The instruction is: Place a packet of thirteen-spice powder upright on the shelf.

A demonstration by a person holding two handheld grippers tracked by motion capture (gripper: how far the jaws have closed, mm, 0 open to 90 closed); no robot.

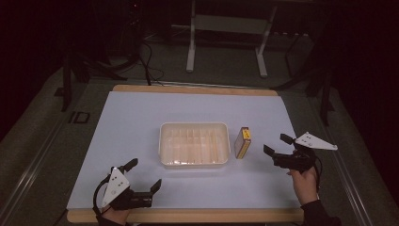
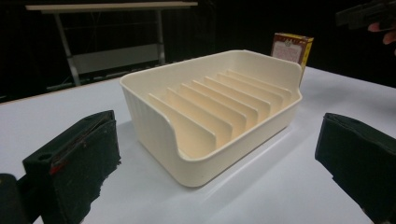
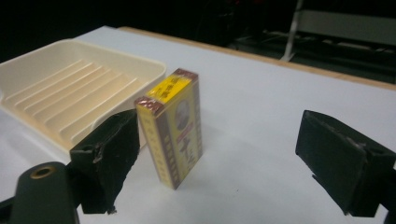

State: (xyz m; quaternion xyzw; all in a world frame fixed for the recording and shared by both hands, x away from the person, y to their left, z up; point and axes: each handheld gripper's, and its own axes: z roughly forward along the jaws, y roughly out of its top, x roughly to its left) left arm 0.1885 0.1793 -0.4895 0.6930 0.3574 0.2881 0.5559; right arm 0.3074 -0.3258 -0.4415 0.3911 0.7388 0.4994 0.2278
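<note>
Fingers (image 3: 107, 158) open, R gripper (image 1: 277, 144) near box (image 1: 243, 142)

Small box (image 1: 243, 142) stands just beside tray (image 1: 195, 162) at its 3 o'clock, gap there tight. Open table (image 1: 141, 113) at tray's 9, 12, 6 o'clock.

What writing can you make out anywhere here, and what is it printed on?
Small box: print on the yellow top panel and on the dark red-brown sides around a picture, all too blurred to read.
Floor beside the table: a pale mark that looks like "ID", too dim to be sure.
Cream tray: no writing.
Left gripper and right gripper: no legible label.
</note>
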